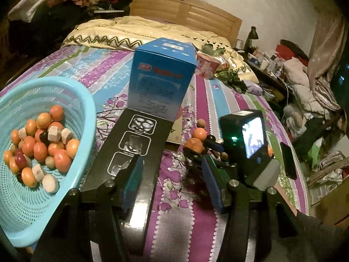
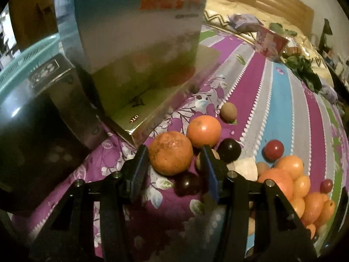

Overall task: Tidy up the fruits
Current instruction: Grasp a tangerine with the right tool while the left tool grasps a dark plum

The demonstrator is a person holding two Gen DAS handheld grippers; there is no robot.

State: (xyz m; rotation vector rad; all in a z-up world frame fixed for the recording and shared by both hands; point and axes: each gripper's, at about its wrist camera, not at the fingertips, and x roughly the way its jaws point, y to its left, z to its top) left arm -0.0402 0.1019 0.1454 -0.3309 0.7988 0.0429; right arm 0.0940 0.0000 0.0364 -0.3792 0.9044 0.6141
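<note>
A light blue basket [image 1: 86,109] at the left holds several oranges, beige chunks and dark red fruits. Loose fruits lie on the striped bedsheet: a rough orange [image 2: 170,156], a smoother orange [image 2: 204,131], a kiwi [image 2: 228,111], dark plums [image 2: 229,150], a red one [image 2: 273,149], and a pile of oranges [image 2: 301,187] at the right. My right gripper [image 2: 173,150] straddles the rough orange; its left pad touches the fruit and a gap shows at the right pad. My left gripper [image 1: 171,161] hangs open and empty over a black box and the sheet.
A tall blue carton [image 1: 161,76] stands on a flat gold box [image 2: 152,109] in the middle of the bed. A black box [image 1: 128,152] lies beside the basket. A pink cup [image 1: 206,65] and leafy greens [image 1: 231,78] sit farther back. Clutter lines the bed's right side.
</note>
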